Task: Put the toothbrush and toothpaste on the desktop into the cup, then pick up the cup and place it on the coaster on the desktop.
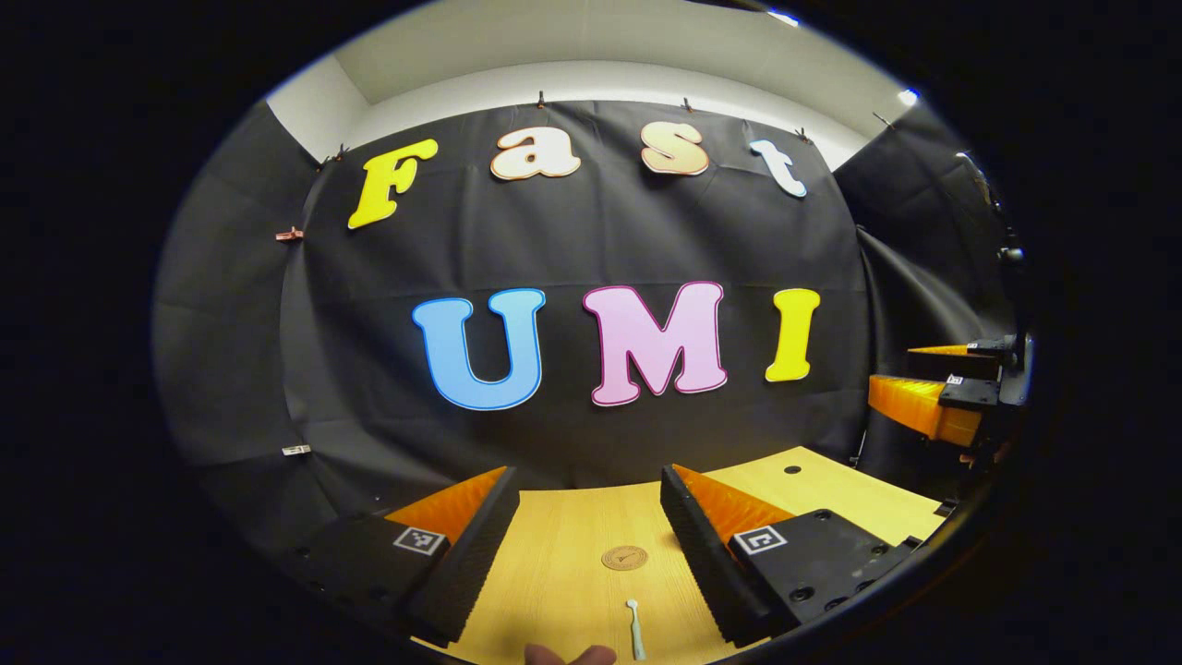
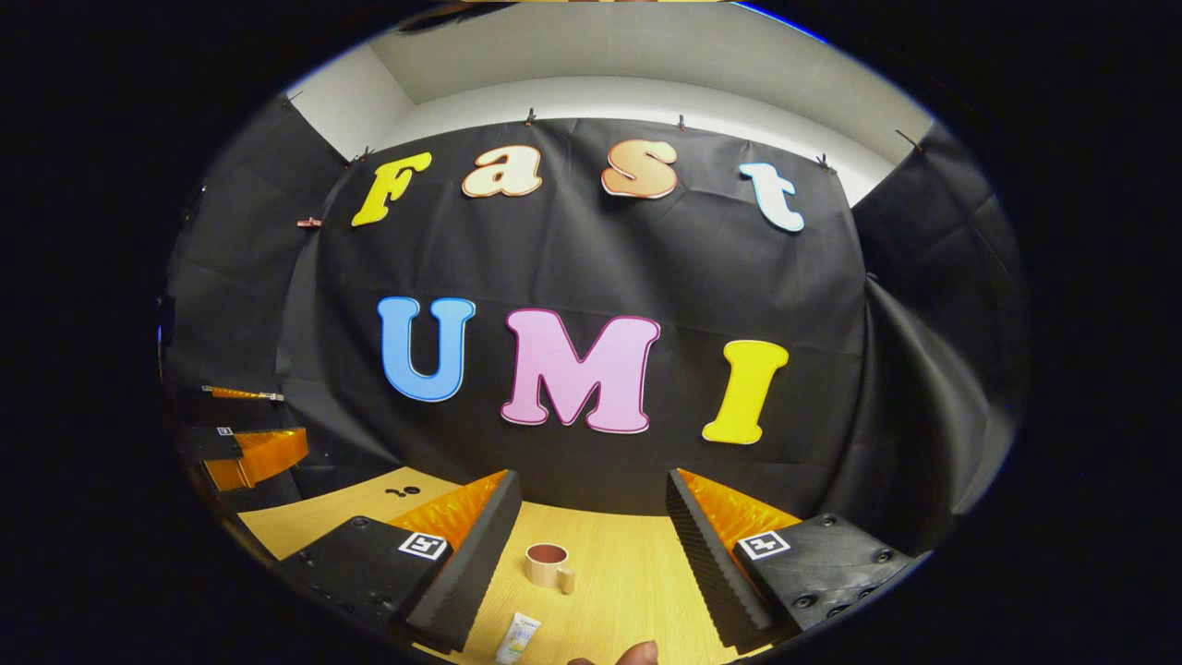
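Wooden desktop [image 2: 637, 573], cup [image 2: 547, 563], toothpaste [image 2: 517, 639]; toothbrush [image 1: 635, 628], coaster [image 1: 624, 557]

Between the spread fingers of the left gripper [image 1: 588, 503] the desktop [image 1: 563, 563] looks like pale wood with a fine straight grain and a matt finish. Ahead of that claw lies a coaster [image 1: 624, 557] of what seems turned wood, ringed and dull; nearer the claw, a toothbrush [image 1: 634, 628] of smooth pale plastic. The inner faces of the fingers [image 1: 462, 563] are ribbed and rough. Between the fingers of the right gripper [image 2: 591, 503] stands a cup [image 2: 548, 563] with a matt, smooth outside, and closer in a toothpaste [image 2: 518, 638] tube of slightly glossy plastic. Beyond both claws hangs a matt, creased cloth wall [image 2: 591, 268].
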{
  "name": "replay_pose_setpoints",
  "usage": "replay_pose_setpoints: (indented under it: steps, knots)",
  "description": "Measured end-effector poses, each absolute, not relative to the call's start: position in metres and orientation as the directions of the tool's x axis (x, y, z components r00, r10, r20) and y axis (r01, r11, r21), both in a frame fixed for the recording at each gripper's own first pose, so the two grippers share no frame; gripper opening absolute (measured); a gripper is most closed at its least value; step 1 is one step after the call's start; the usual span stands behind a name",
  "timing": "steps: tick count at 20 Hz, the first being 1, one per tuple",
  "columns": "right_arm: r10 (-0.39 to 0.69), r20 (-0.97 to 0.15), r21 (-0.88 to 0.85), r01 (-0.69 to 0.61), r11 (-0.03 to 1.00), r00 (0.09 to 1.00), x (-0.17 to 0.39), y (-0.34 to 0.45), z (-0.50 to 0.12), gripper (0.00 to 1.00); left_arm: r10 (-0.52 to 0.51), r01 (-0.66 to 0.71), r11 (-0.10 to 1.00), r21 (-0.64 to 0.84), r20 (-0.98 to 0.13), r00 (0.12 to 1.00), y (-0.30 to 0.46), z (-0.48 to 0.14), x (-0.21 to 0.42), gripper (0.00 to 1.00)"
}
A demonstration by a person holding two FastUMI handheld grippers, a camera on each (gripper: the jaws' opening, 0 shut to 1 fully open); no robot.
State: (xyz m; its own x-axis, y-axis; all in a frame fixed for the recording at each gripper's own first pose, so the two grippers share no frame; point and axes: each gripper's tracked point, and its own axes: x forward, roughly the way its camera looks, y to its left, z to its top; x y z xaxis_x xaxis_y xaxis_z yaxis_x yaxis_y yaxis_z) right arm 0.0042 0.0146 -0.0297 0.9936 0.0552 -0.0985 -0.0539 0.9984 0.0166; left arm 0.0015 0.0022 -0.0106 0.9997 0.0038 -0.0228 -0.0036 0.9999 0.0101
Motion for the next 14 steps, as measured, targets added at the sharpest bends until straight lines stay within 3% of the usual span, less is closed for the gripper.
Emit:
replay_pose_setpoints:
  steps: [5, 14]
  knots:
    - [0.126, -0.263, 0.059, -0.114, 0.992, 0.957, 0.004, 0.043, -0.087, 0.97, 0.008, -0.008, 1.000, 0.009, -0.043, 0.999, 0.006, -0.023, -0.003, 0.98]
    - [0.197, -0.634, 0.156, -0.126, 0.980, 0.747, -0.009, 0.077, -0.256, 0.97, 0.031, -0.032, 0.999, -0.006, -0.140, 0.990, 0.017, -0.063, -0.013, 0.98]
